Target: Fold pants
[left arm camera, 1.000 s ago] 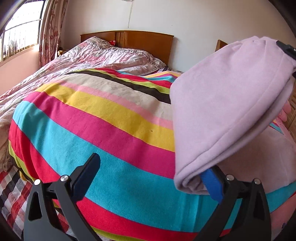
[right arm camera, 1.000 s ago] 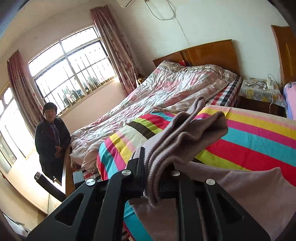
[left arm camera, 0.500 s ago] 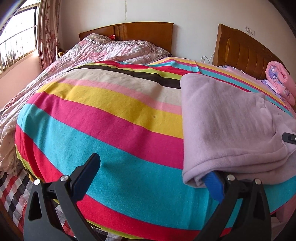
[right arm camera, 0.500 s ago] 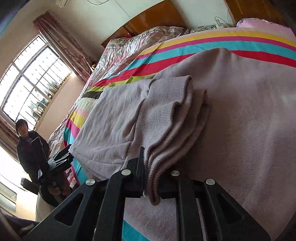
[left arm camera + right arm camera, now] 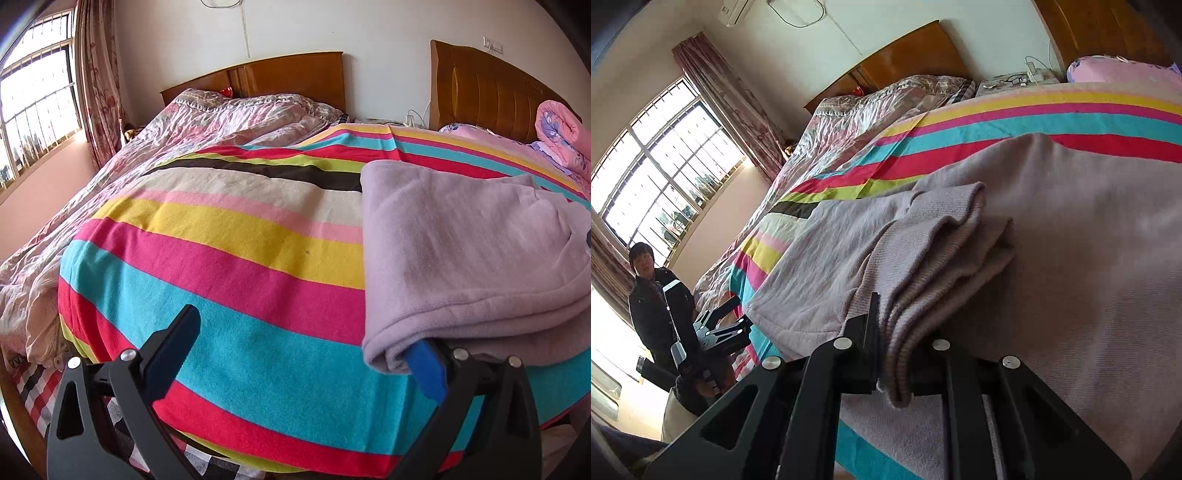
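Observation:
The lilac fleece pants [image 5: 461, 258] lie folded over on the striped blanket [image 5: 240, 258] at the right of the left wrist view. My left gripper [image 5: 306, 350] is open; its right finger [image 5: 424, 365] is tucked under the folded edge of the pants, its left finger [image 5: 173, 343] stands free over the blanket. My right gripper [image 5: 905, 362] is shut on the ribbed cuffs of the pants [image 5: 942, 251], which rest on top of the folded pants [image 5: 1071, 277]. The left gripper also shows in the right wrist view [image 5: 720, 332].
A pink floral quilt [image 5: 221, 122] covers the second bed at the left, by a window [image 5: 37, 110]. Wooden headboards [image 5: 487, 81] stand at the back. A rolled pink quilt [image 5: 561, 136] lies at the far right. A person [image 5: 653, 295] stands by the bed's foot.
The right gripper has carried the cuffs down from the air and laid the pants over onto themselves on the blanket. The left gripper stayed open at the fold.

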A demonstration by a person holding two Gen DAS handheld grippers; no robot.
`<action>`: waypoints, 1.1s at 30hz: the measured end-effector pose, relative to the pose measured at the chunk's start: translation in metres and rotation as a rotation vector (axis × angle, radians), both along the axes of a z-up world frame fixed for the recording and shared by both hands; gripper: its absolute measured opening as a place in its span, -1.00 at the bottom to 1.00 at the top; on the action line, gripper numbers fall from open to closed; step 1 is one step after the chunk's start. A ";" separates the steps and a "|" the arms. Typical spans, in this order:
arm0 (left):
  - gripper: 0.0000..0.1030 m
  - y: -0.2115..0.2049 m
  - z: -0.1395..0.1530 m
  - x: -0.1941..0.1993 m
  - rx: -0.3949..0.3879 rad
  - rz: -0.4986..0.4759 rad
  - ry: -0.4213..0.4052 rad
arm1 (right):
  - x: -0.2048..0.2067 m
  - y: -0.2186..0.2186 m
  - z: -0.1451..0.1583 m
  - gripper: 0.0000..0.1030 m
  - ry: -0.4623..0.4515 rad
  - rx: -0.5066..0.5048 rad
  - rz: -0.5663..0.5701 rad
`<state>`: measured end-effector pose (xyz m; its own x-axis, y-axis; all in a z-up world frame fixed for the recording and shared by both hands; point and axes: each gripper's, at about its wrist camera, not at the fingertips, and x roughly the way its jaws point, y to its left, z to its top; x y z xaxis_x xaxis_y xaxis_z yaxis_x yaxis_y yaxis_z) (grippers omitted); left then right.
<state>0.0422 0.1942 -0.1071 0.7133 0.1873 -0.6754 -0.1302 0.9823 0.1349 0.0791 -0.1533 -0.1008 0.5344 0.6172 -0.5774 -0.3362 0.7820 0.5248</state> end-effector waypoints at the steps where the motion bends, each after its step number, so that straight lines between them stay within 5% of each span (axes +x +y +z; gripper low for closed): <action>1: 0.97 -0.002 -0.001 0.001 0.012 -0.009 0.007 | 0.001 -0.004 -0.002 -0.73 0.014 0.004 -0.002; 5: 0.97 -0.001 -0.012 0.007 0.001 -0.007 0.032 | 0.007 -0.003 -0.042 -0.73 0.123 -0.010 0.004; 11: 0.97 -0.001 -0.010 0.000 0.011 -0.040 0.036 | 0.008 0.001 -0.038 -0.66 0.106 -0.051 0.033; 14: 0.97 0.003 -0.002 -0.013 0.012 -0.101 0.065 | 0.004 -0.006 -0.025 -0.39 0.079 -0.103 0.029; 16: 0.97 0.008 0.009 -0.024 0.016 -0.131 0.085 | -0.002 -0.018 -0.008 0.13 0.024 -0.148 -0.007; 20: 0.97 0.019 0.076 -0.025 -0.204 -0.182 -0.075 | 0.006 -0.021 0.026 0.16 -0.128 -0.257 0.013; 24: 0.97 -0.014 0.112 0.043 -0.395 -0.292 -0.120 | 0.040 0.017 0.031 0.16 -0.198 -0.339 0.143; 28: 0.97 -0.071 0.073 0.124 -0.391 -0.386 0.057 | 0.066 0.051 0.013 0.16 -0.174 -0.392 0.256; 32: 0.96 -0.084 -0.006 0.165 -0.222 -0.282 0.240 | 0.073 0.044 -0.021 0.18 -0.119 -0.377 0.308; 33: 0.97 -0.085 -0.009 0.163 -0.192 -0.292 0.210 | 0.073 0.040 -0.022 0.18 -0.104 -0.347 0.319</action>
